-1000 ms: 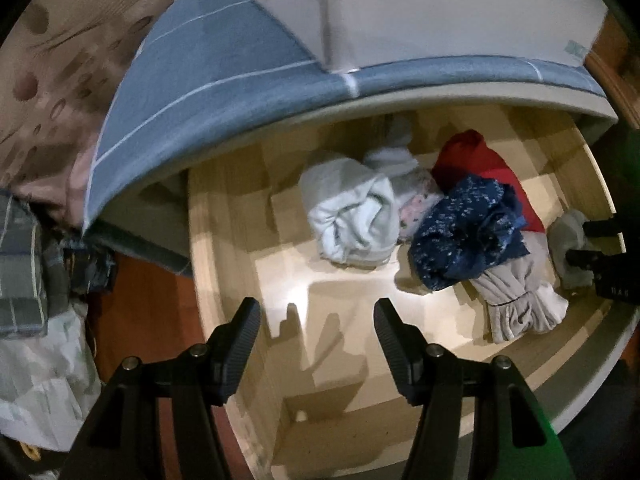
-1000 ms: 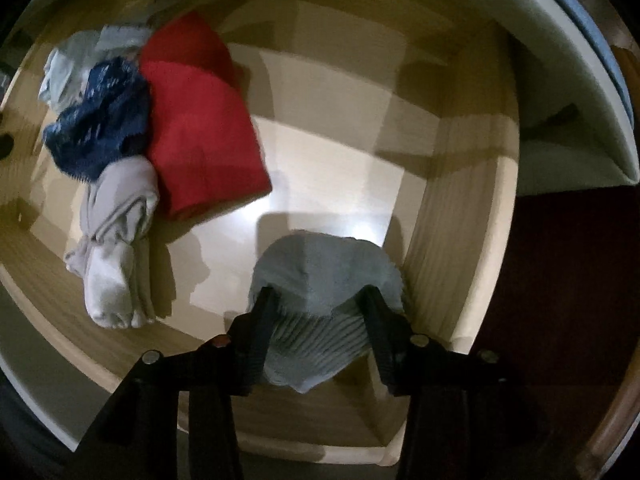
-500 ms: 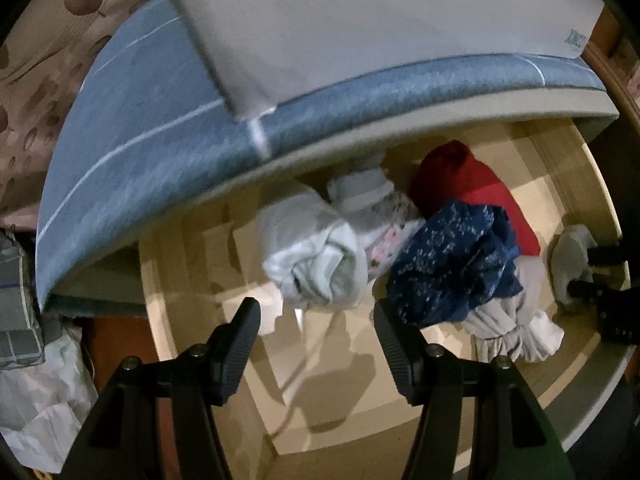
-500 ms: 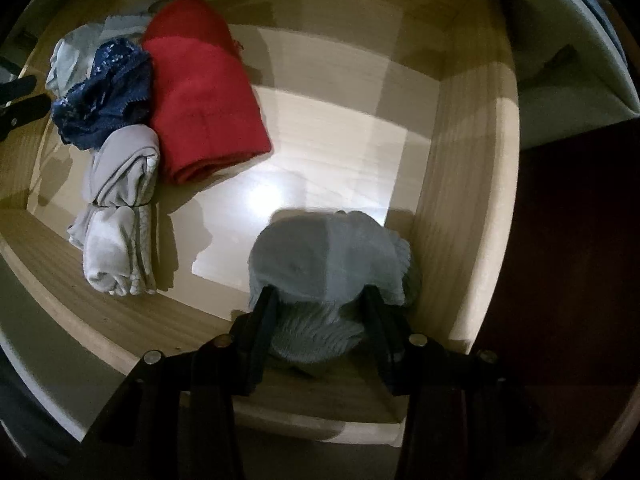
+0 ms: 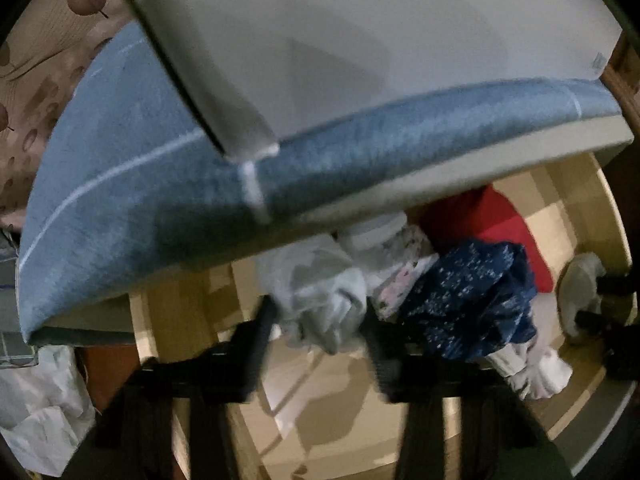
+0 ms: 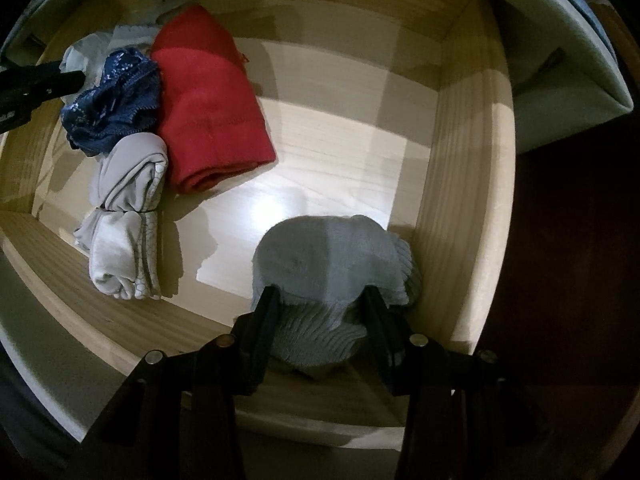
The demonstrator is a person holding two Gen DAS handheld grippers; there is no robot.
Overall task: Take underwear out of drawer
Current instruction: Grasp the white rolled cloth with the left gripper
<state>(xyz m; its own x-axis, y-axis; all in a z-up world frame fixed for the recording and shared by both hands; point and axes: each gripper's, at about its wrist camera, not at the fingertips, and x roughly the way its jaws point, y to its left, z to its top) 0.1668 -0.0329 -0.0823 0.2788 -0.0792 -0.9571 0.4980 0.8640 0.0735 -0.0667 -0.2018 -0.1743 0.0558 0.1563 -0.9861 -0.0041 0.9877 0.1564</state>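
Note:
An open wooden drawer (image 6: 460,200) holds several rolled garments. My left gripper (image 5: 318,320) is closing its jaws on a pale blue-white bundle (image 5: 320,300) at the drawer's left, and both fingers touch its sides. Beside that bundle lie a floral white piece (image 5: 404,276), a navy patterned piece (image 6: 116,100), a red folded piece (image 6: 208,112) and a beige roll (image 6: 124,216). My right gripper (image 6: 320,300) is shut on a grey-blue knitted bundle (image 6: 328,256) over the drawer's front right corner. The left gripper's finger (image 6: 40,84) shows at the far left of the right wrist view.
A blue-edged mattress (image 5: 160,200) with a white slab (image 5: 360,40) on it overhangs the back of the drawer (image 5: 580,208). A crumpled white plastic bag (image 5: 40,420) lies on the floor at the left. Dark floor (image 6: 560,280) lies right of the drawer.
My left gripper moved in to the pale bundle and its jaws narrowed onto it. My right gripper shifted a little with the grey-blue bundle still in it.

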